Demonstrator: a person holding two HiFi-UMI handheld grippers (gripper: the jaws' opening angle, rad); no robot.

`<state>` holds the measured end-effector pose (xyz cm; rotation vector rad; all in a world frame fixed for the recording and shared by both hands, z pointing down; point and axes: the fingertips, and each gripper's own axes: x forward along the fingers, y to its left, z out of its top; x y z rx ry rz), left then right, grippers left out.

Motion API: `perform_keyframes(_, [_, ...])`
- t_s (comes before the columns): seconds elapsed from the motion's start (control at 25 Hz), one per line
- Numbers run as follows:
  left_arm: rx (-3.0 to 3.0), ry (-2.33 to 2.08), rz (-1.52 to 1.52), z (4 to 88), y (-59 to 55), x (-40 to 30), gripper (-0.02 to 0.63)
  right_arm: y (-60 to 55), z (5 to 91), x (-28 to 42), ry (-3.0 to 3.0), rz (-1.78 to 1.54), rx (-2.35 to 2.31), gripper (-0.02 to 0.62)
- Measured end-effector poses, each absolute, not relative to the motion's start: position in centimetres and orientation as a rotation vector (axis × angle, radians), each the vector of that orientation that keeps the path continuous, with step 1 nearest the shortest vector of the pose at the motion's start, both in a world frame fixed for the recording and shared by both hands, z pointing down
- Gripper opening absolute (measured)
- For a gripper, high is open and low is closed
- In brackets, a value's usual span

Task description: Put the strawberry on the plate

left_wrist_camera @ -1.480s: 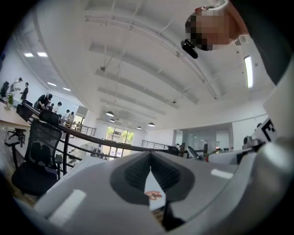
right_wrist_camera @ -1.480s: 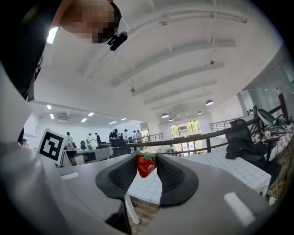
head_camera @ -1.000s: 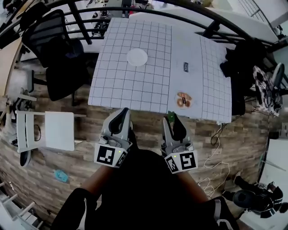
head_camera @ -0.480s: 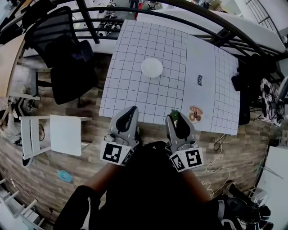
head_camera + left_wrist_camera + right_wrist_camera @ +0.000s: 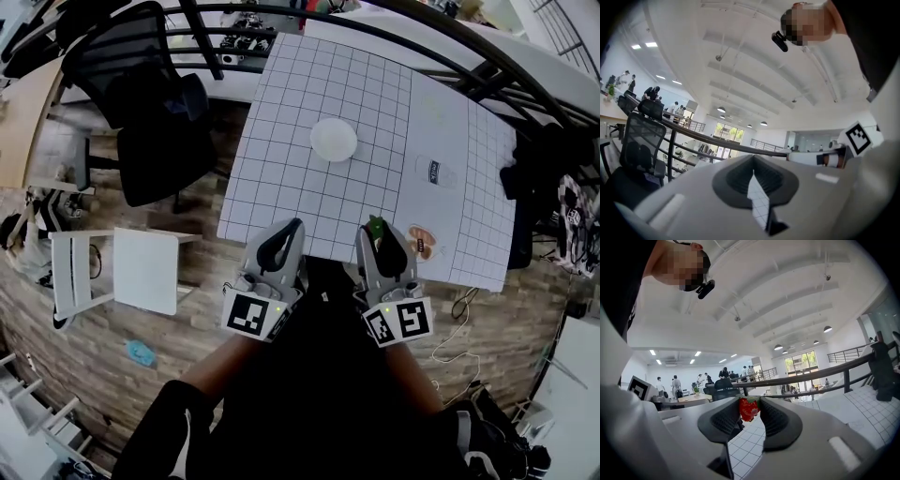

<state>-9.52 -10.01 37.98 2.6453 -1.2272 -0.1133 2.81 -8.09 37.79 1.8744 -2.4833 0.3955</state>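
Observation:
A red strawberry (image 5: 749, 408) with a green top sits pinched between the dark pads of my right gripper (image 5: 750, 405). In the head view only its green leaves (image 5: 376, 226) show, at the tip of the right gripper (image 5: 377, 229), which is over the near edge of the grid-cloth table (image 5: 281, 150). A white plate (image 5: 334, 140) lies empty near the table's middle, well beyond both grippers. My left gripper (image 5: 292, 228) is level beside the right one at the same edge. Its jaws are shut with nothing between them (image 5: 753, 163).
A small dish with doughnut-like food (image 5: 422, 242) lies just right of the right gripper. A black office chair (image 5: 141, 103) and a white chair (image 5: 131, 272) stand to the left. A black railing (image 5: 450, 47) curves behind the table. Cables (image 5: 459, 300) lie on the floor at right.
Both grippers have moved forward together toward the table; their tips now reach over its near edge. The strawberry has stayed in the right gripper.

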Motion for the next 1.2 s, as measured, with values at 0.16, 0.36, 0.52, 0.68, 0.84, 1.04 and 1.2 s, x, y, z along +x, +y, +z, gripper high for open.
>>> perform_keyframes(0.16, [2.654,-1.242,-0.047,38.7,-12.0,-8.7,0.006,-11.6,38.6,3.9,-2.482,0.352,1.856,0.133])
perform_keyframes(0.36, [2.643,-1.322,-0.042,37.9,-15.4,-7.8,0.006,-15.8,40.5,5.5,-2.46,0.329,1.801,0.133])
perform_keyframes(0.52, [2.624,-1.343,-0.014,38.5,-18.3,-6.6,0.006,-19.5,42.8,6.2,-2.509,0.423,1.777,0.133])
perform_keyframes(0.68, [2.602,-1.316,0.038,40.3,-20.2,-4.9,0.006,-23.2,46.1,6.7,-2.486,0.442,1.746,0.133])
perform_keyframes(0.84, [2.589,-1.327,0.055,41.4,-21.8,-4.0,0.006,-26.2,50.2,6.9,-2.465,0.477,1.687,0.133])
perform_keyframes(1.04, [2.553,-1.357,0.116,42.6,-23.9,-3.5,0.006,-29.2,55.2,7.2,-2.447,0.555,1.618,0.133])
perform_keyframes(1.2, [2.539,-1.392,0.115,43.0,-25.4,-3.7,0.006,-31.6,59.7,7.7,-2.377,0.606,1.565,0.134])
